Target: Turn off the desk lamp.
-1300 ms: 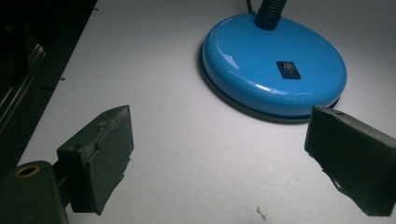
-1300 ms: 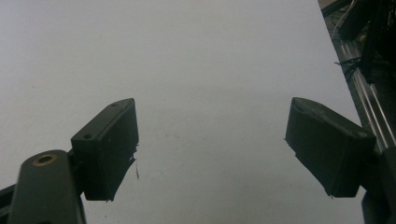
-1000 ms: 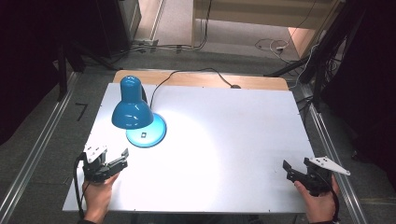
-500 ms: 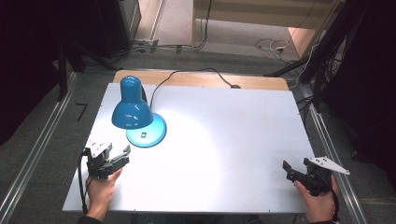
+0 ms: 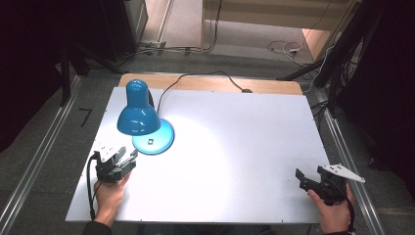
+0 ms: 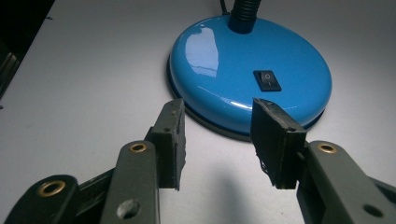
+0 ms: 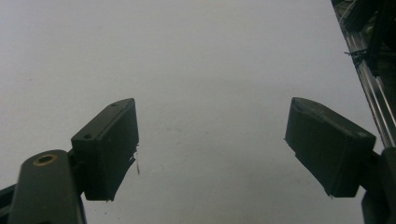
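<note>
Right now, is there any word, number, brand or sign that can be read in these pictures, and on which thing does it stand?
No words, numbers or brand names can be read.
Rocker switch on the blue lamp base: two small pale marks, too small to read with certainty.
Left gripper and right gripper: no text on them.

White counter (image 5: 235,147) on a wooden top, bright pool of light near its left middle. Grey carpet floor (image 5: 186,29) all around, pretty dim. Metal rails (image 5: 39,161) along both sides. Loose cables (image 5: 284,47) lying on the floor at the back, beside a pale wooden panel (image 5: 274,12). Dark black drapes left and right.
</note>
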Motion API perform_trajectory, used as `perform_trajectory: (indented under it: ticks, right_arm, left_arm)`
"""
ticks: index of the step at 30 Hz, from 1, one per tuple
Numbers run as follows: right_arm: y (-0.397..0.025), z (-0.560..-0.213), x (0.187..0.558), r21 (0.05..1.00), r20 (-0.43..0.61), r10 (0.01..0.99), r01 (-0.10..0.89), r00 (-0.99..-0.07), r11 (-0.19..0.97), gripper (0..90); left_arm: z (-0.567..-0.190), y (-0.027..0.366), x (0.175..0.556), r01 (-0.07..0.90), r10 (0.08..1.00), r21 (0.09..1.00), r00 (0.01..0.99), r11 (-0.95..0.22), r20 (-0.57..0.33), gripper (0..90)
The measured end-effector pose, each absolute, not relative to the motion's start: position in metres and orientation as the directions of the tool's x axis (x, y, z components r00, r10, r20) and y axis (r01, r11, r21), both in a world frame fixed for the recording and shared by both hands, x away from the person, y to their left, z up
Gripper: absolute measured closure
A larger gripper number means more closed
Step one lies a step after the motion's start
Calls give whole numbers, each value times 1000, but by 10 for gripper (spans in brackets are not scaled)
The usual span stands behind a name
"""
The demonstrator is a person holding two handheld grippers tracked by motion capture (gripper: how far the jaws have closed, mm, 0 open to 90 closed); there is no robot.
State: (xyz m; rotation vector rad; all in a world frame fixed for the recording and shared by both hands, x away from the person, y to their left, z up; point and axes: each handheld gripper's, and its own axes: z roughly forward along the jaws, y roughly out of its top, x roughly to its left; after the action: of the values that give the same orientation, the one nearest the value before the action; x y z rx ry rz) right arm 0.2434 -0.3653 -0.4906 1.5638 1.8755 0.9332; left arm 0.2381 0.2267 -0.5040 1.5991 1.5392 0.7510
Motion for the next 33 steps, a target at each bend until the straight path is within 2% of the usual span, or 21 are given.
perform_trajectory:
  ticks: [8, 17, 33]
  right_arm:
    - [-365, -491, 243, 777, 39, 979, 622, -198, 95, 162]
    - [-364, -492, 244, 772, 42, 978, 628, -203, 97, 163]
    - [-365, -491, 244, 777, 45, 978, 623, -205, 95, 165]
  left_arm:
    - [-505, 225, 242, 525, 985, 850, 128, 34, -119, 748]
    - [-504, 220, 250, 511, 982, 859, 143, 31, -121, 888]
    - [-504, 212, 263, 509, 976, 860, 179, 19, -128, 900]
